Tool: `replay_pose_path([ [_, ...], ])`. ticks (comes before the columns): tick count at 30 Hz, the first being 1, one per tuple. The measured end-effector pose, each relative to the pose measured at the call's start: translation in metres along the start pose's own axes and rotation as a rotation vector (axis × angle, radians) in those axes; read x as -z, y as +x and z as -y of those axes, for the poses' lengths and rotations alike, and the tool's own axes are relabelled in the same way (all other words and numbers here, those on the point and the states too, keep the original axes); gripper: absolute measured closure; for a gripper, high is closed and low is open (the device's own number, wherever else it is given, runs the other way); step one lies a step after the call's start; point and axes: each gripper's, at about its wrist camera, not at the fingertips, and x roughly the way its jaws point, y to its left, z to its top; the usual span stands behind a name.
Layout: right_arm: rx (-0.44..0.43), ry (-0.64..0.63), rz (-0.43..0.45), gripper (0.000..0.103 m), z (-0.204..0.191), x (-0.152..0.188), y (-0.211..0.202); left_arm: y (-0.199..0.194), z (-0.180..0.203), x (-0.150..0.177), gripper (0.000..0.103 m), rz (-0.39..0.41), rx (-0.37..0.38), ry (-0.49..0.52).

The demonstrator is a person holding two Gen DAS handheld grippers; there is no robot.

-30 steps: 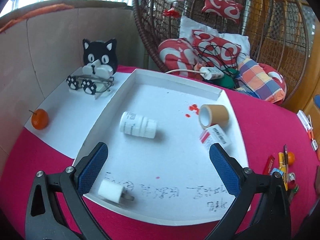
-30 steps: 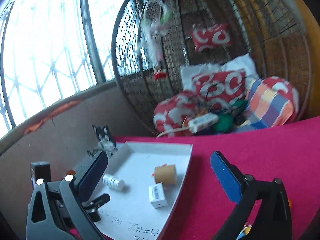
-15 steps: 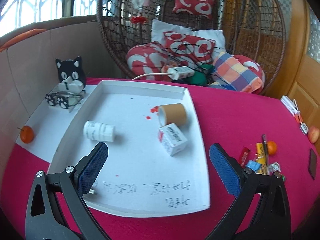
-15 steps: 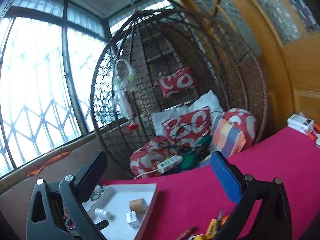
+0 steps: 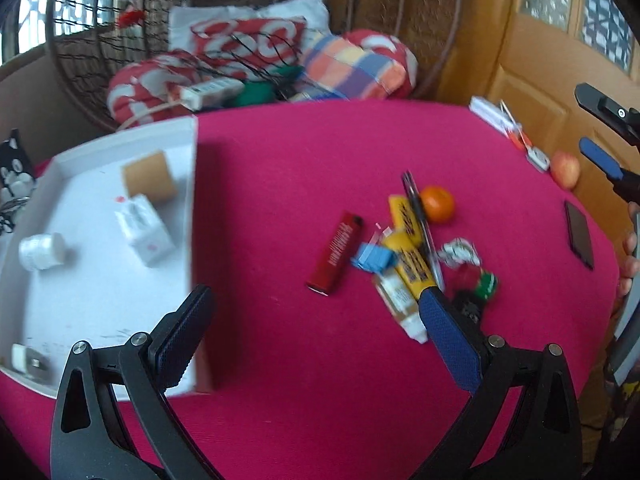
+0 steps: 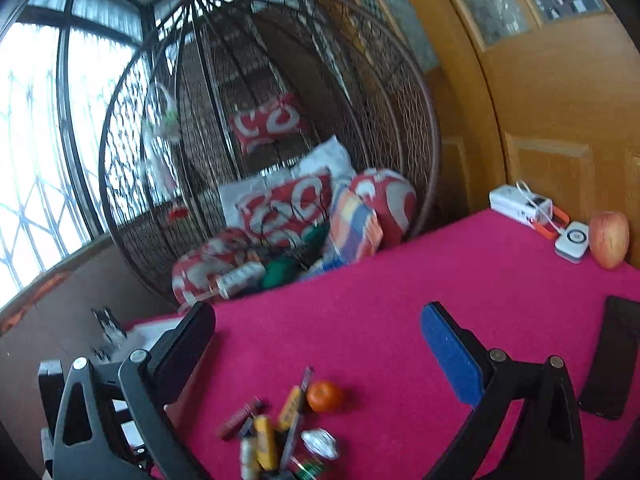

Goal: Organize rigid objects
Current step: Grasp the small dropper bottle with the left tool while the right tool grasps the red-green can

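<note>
Left wrist view: left gripper (image 5: 316, 336) hovering wide open, holding nothing. Red lighter (image 5: 336, 254) lying just ahead between fingers, clutter pile ahead-right, white tray (image 5: 192, 184) ahead-left. Right gripper (image 6: 318, 346) also gaping, empty. Judging reach step; next: descending, straddling lighter lengthwise.

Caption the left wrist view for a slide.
Open left gripper above the red tablecloth, between white tray and cluttered pile.
</note>
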Motion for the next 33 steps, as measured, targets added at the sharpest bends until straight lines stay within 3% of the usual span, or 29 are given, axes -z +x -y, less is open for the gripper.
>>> replay_pose_path([
  [5, 0.008, 0.047, -0.064, 0.000, 0.023, 0.017, -0.004, 0.037, 0.021, 0.004, 0.001, -0.107, -0.020, 0.017],
  [10, 0.013, 0.074, -0.065, 0.000, 0.033, 0.019, -0.008, 0.050, 0.041, 0.004, 0.001, -0.104, -0.025, 0.078],
  [14, -0.020, 0.057, -0.100, 0.000, 0.030, 0.024, -0.002, 0.058, 0.041, -0.001, 0.029, -0.111, -0.070, 0.098],
  [18, -0.073, -0.008, -0.185, 0.000, 0.022, 0.035, 0.008, 0.051, 0.027, 0.005, 0.033, -0.109, -0.055, 0.090],
  [21, -0.105, -0.081, -0.272, 0.001, 0.014, 0.051, 0.020, 0.049, 0.022, 0.006, 0.043, -0.101, -0.052, 0.094],
  [22, -0.107, -0.098, -0.294, 0.011, 0.011, 0.055, 0.024, 0.049, 0.024, 0.005, 0.044, -0.101, -0.046, 0.103],
  [23, -0.116, -0.124, -0.330, 0.030, 0.008, 0.061, 0.029, 0.050, 0.027, 0.004, 0.044, -0.099, -0.038, 0.122],
  [24, -0.127, -0.147, -0.370, 0.039, 0.005, 0.067, 0.035, 0.050, 0.031, 0.003, 0.044, -0.096, -0.032, 0.136],
  [28, -0.158, -0.208, -0.435, 0.050, -0.007, 0.083, 0.044, 0.055, 0.047, 0.002, 0.044, -0.075, -0.040, 0.210],
  [31, -0.176, -0.249, -0.460, 0.056, -0.016, 0.089, 0.046, 0.054, 0.044, 0.002, 0.065, -0.079, -0.005, 0.199],
  [32, -0.179, -0.266, -0.479, 0.065, -0.019, 0.092, 0.049, 0.053, 0.044, 0.003, 0.072, -0.078, -0.003, 0.201],
  [33, -0.179, -0.272, -0.498, 0.067, -0.021, 0.095, 0.052, 0.052, 0.045, 0.004, 0.075, -0.077, 0.000, 0.209],
])
